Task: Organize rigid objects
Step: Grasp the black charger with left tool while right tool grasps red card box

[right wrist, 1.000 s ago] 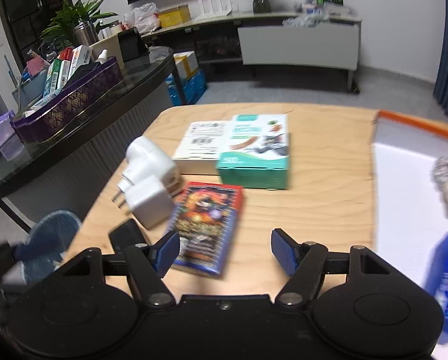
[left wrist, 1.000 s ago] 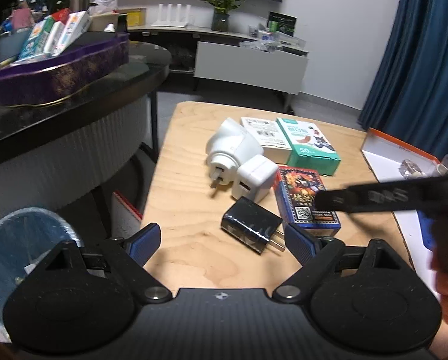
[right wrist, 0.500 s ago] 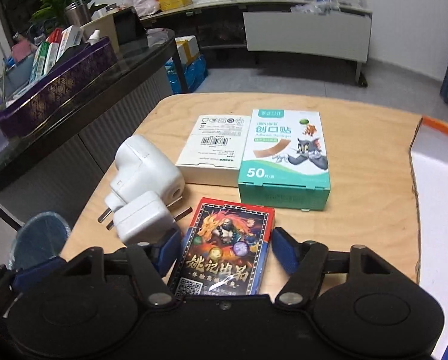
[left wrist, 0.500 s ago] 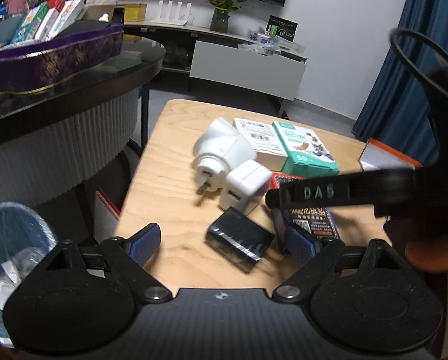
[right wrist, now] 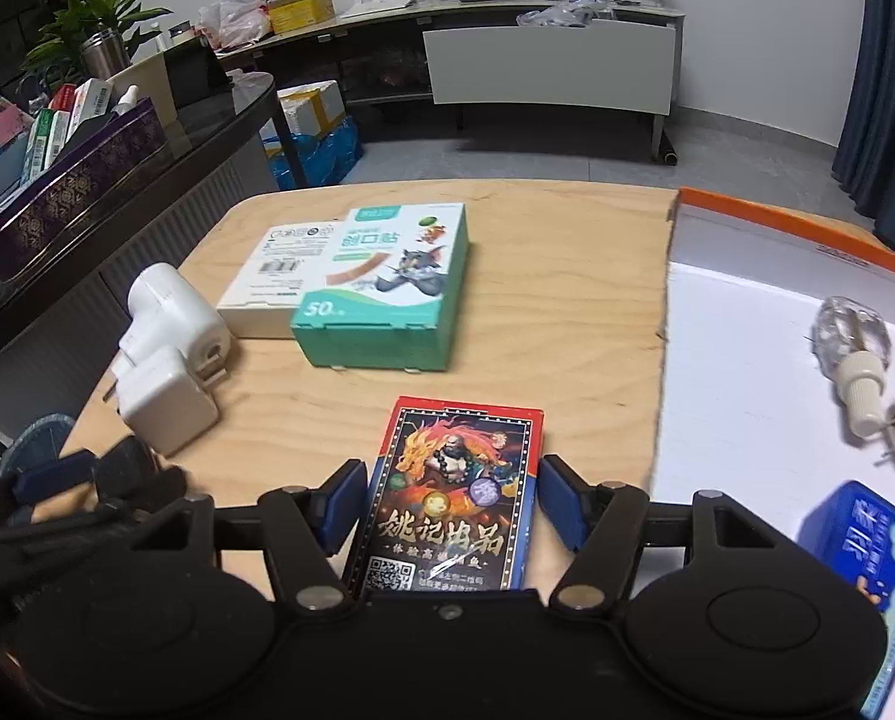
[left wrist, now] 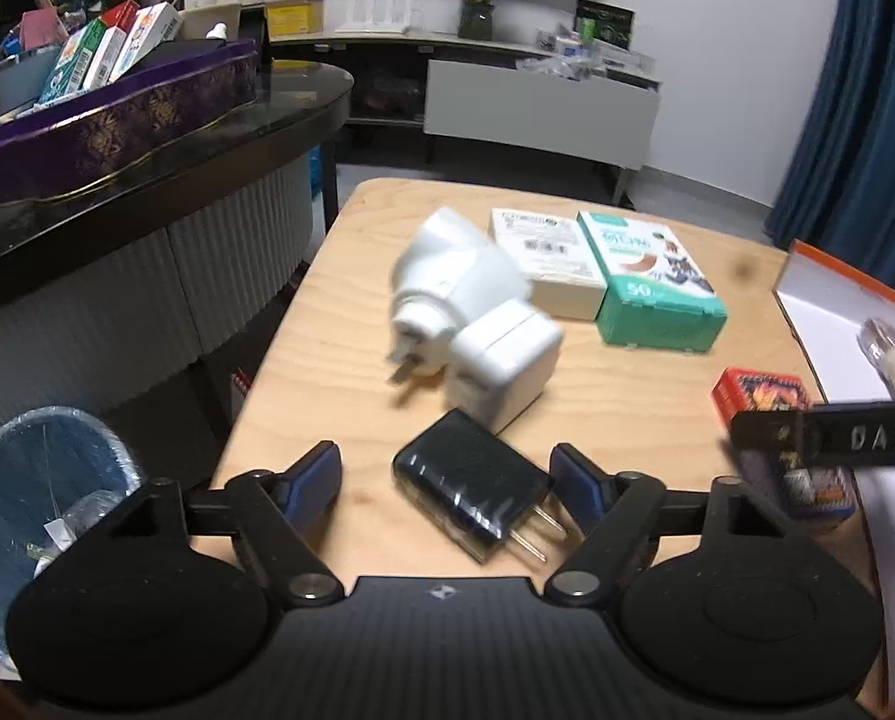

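On the wooden table, a red-edged card box lies between the open fingers of my right gripper, which do not touch it. It also shows in the left wrist view. My left gripper is open around a black charger. Two white plug adapters lie just beyond it. A green plaster box and a white box lie further back.
An orange-rimmed white tray on the right holds a clear bulb, a white plug and a blue box. A blue waste bin stands left of the table. A dark counter carries a purple tray of boxes.
My right gripper has slid forward around the card box, which has shifted right toward the tray. My left gripper has closed in on the black charger.
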A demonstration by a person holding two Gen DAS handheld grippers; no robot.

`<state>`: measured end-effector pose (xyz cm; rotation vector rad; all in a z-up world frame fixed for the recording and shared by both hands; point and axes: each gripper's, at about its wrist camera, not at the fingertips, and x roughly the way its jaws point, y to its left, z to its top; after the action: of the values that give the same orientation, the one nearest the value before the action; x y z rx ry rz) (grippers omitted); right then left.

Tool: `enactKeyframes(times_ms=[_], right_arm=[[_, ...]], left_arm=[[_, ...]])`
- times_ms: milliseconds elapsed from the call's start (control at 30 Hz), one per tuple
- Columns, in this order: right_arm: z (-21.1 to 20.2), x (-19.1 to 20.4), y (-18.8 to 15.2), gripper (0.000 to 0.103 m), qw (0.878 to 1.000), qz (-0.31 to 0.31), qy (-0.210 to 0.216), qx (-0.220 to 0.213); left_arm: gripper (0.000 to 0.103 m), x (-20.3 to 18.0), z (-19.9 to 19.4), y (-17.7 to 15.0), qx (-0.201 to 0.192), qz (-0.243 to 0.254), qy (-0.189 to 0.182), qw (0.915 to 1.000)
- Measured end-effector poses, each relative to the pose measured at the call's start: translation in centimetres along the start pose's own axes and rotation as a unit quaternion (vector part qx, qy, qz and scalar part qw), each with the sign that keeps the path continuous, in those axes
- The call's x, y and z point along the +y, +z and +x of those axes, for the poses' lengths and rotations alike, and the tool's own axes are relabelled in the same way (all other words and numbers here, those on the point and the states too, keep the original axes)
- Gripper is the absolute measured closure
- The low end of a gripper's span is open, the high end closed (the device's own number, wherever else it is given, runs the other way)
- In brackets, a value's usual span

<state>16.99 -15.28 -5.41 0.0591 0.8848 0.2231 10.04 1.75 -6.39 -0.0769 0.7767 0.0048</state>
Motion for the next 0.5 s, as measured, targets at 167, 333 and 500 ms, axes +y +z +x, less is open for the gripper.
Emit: enactKeyframes(times_ms=[167,333,500], right_arm=[[-0.5,-0.1,-0.7,0.027,1.000,-0.001,0.002,-0.007],[-0.2,0.4,-0.4,0.024,1.000,0.006,-0.004,0.002],[0.2,1.9,-0.8,0.030,1.000,-0.020,-0.013,-0.002]], left_arm=[[0.028,1.2,-1.5,-0.7,-0.007,0.019,0.009,0.9997],[0.035,-0.1,-0.4,0.1,-0.018,0.028,0.008,0.9994],[0.067,-1.0,0.1,-0.5,-0.020,0.044,0.008,0.9988]])
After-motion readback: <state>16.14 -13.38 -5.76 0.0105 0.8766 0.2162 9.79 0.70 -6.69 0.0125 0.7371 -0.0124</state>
